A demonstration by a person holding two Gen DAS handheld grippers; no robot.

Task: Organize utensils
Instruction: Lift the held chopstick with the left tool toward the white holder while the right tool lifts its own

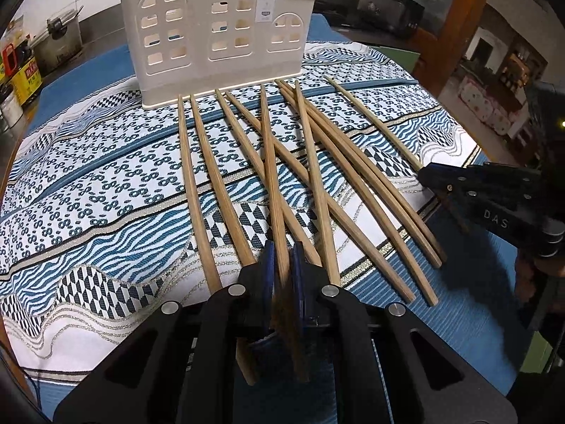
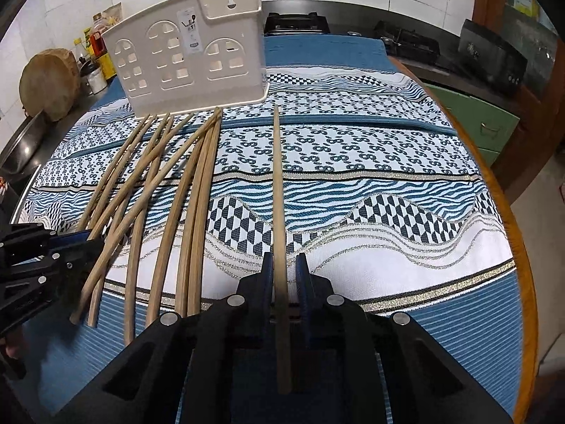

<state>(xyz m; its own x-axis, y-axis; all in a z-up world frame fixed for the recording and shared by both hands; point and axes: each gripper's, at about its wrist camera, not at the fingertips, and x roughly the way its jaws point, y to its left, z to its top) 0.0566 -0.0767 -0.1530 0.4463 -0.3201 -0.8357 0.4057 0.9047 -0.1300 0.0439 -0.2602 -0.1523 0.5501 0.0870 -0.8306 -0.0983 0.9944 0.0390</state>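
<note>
Several wooden chopsticks (image 1: 365, 190) lie fanned on a patterned blue-and-white cloth (image 1: 106, 183), their tips toward a cream plastic utensil holder (image 1: 212, 35) with window-shaped cutouts that stands upright at the far side. My left gripper (image 1: 282, 261) is shut on one chopstick (image 1: 270, 162) near its thick end. My right gripper (image 2: 284, 268) is shut on a single chopstick (image 2: 279, 176) that lies apart to the right of the pile (image 2: 169, 183). The holder (image 2: 187, 67) appears empty through its cutouts. Each gripper shows in the other's view, the right gripper (image 1: 425, 175) and the left gripper (image 2: 93, 240).
The cloth lies on a blue ribbed mat (image 2: 459, 335) over a round table with a wooden rim (image 2: 522, 247). Behind stand a stove (image 2: 296, 23), bottles (image 2: 95, 46), a round wooden board (image 2: 49, 81) and a metal pot (image 1: 58, 46). A green cabinet (image 2: 476, 120) stands at the right.
</note>
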